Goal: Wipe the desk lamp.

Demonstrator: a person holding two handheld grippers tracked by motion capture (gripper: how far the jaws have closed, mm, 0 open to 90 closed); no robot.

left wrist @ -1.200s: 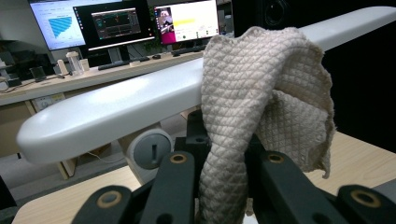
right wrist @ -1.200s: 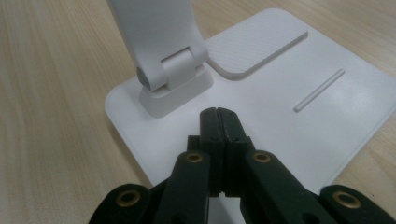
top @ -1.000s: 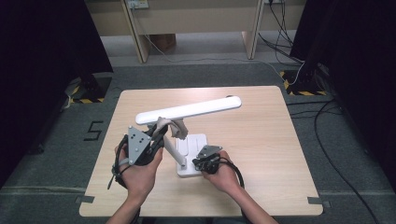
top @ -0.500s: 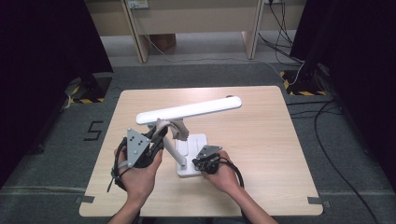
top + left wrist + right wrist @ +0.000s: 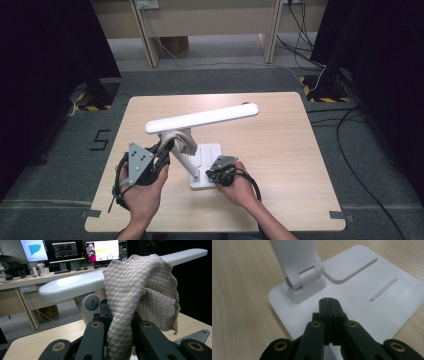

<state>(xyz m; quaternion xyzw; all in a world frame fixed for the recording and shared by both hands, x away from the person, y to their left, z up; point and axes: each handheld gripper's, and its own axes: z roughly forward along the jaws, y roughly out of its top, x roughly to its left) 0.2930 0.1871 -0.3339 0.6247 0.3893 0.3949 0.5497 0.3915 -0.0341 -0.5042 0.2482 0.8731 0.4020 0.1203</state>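
1. From above, a white desk lamp (image 5: 202,145) stands near the middle of the wooden table (image 5: 280,150), its long head stretched across and its flat base toward the person. The left gripper (image 5: 165,150) is raised beside the lamp's arm with a beige cloth (image 5: 181,139) bunched against it, just under the head. The right gripper (image 5: 214,175) rests at the near edge of the base. Against the views half a second and a second ago, nothing has visibly shifted: both hands sit in the same spots. I judge this a pause in wiping the lamp, with no stroke under way.

2. In the left gripper view, the jaws are clamped on the quilted cloth (image 5: 140,302), which rises in a fold and drapes over, in front of the lamp head (image 5: 72,286). The round hinge (image 5: 91,303) sits just behind it.

3. In the right gripper view, the right gripper (image 5: 328,301) has its jaws pressed together with nothing between them, tips down on the lamp base (image 5: 372,315), just beside the arm's foot hinge (image 5: 305,281). It seems to be steadying the lamp.

4. I see no containers on the table.
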